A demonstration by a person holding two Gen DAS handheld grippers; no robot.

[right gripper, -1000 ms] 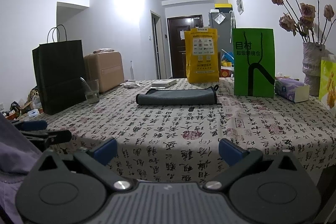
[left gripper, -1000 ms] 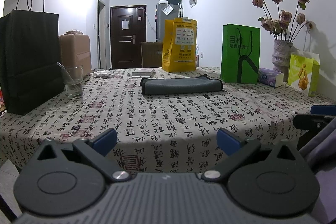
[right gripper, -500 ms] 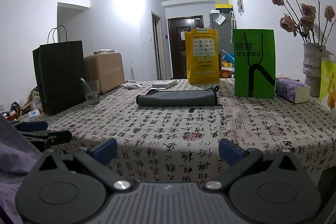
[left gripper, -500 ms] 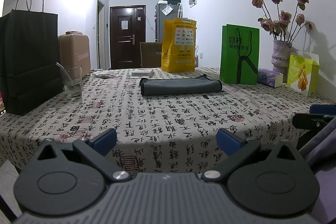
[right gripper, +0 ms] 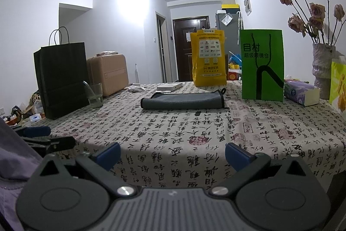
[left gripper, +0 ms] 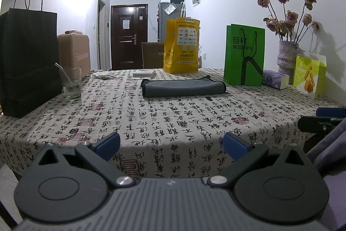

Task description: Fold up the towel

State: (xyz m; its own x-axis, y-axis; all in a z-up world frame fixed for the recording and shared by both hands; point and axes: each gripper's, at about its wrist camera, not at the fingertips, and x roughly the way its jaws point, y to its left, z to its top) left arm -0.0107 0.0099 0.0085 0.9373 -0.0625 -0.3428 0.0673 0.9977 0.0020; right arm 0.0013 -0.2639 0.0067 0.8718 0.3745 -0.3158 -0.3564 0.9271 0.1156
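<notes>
A dark grey towel lies folded into a long flat bundle on the table, far ahead of both grippers; it also shows in the right wrist view. My left gripper is open and empty, held at the table's near edge. My right gripper is open and empty at the same edge. The right gripper shows at the right of the left wrist view, and the left gripper shows at the left of the right wrist view.
The table has a calligraphy-print cloth. A black paper bag and a glass stand left. A yellow bag, green bag, tissue box, flower vase and small box stand behind and right.
Both views have shifted only slightly; the towel and the table objects have not moved. Both grippers stay open.
</notes>
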